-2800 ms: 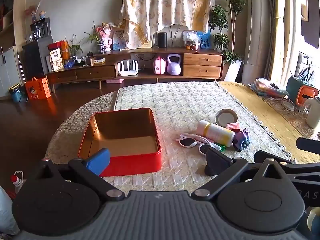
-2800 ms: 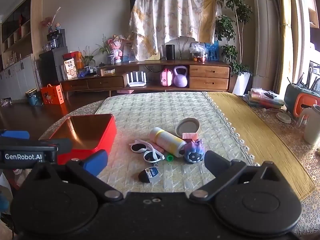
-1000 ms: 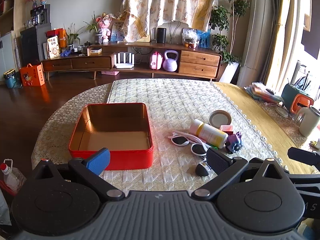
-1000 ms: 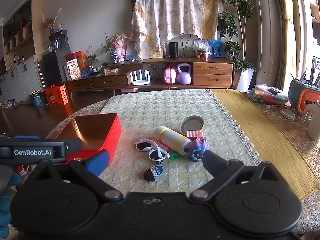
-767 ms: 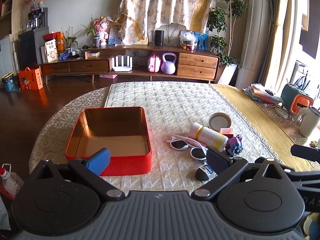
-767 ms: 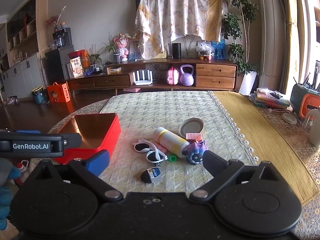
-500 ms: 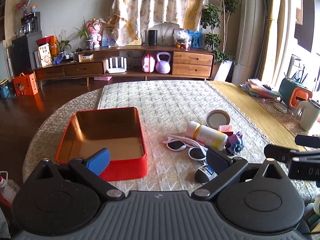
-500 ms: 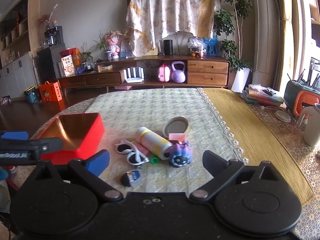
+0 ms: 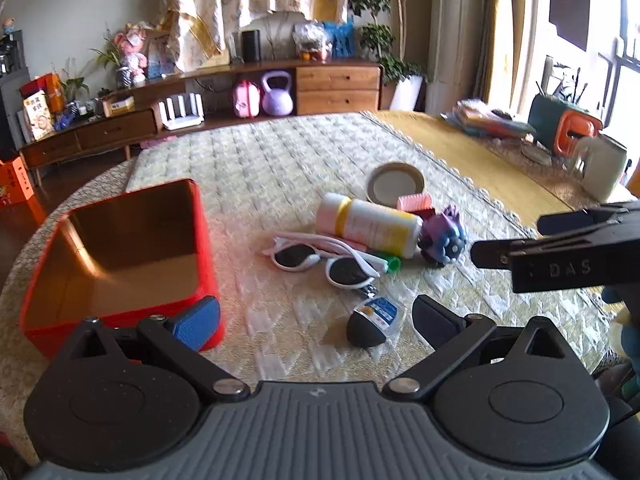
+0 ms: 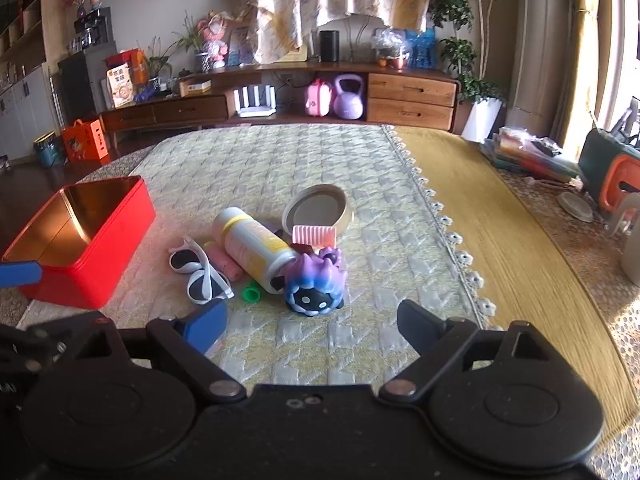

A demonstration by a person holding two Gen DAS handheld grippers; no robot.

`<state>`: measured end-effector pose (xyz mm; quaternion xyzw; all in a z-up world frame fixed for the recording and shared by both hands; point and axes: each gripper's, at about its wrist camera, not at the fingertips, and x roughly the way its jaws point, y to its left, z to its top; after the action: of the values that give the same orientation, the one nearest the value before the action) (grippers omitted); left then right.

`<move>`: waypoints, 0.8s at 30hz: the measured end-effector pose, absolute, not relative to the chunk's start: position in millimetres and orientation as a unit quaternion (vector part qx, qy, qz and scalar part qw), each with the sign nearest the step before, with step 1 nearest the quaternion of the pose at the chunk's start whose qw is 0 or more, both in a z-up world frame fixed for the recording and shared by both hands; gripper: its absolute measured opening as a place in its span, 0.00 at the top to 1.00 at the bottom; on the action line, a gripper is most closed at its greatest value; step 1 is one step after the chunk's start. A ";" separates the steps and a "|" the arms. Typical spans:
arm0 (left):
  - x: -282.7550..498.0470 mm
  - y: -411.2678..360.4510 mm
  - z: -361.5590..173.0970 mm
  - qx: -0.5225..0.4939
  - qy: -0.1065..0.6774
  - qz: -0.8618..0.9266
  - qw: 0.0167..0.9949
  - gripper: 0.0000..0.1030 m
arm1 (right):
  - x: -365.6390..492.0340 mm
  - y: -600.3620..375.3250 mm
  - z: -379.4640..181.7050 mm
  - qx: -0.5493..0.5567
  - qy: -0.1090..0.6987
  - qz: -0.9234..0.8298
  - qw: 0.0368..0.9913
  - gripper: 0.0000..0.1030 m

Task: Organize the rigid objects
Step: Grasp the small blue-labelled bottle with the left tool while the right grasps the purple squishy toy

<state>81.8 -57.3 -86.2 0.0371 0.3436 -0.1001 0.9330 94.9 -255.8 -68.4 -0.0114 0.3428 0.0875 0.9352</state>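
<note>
Black oval item (image 9: 366, 328) only in left view; both claws (image 9: 316, 320) (image 10: 312, 322) wide, empty, right narrowing.

Both wrist views look down-forward, near; share red tin (image 9: 120, 248).

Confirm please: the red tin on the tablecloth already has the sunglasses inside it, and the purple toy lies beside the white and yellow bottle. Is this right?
Not quite. The red tin is empty, as the left wrist view shows. The sunglasses lie on the tablecloth, outside the tin. The rest holds: the purple toy lies beside the white and yellow bottle.
</note>
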 end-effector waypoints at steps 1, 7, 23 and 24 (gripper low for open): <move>86.1 -60.5 -90.5 0.037 0.348 -0.101 0.931 0.00 | 101.0 -255.8 -71.6 -0.015 0.348 0.090 0.933 0.11; 106.5 -79.4 -114.1 0.054 0.370 -0.112 0.921 0.01 | 129.4 -255.3 -84.4 -0.029 0.368 0.105 0.923 0.19; 124.4 -102.2 -142.8 0.084 0.383 -0.143 0.909 0.32 | 168.8 -248.4 -104.3 -0.043 0.387 0.112 0.914 0.29; 124.6 -103.0 -142.6 0.086 0.381 -0.146 0.909 0.34 | 169.2 -247.7 -104.0 -0.044 0.387 0.112 0.914 0.29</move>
<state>124.6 -103.0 -142.6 0.0857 0.3809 -0.1463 0.9089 169.2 -247.7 -104.0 -0.0438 0.3866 0.1117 0.9144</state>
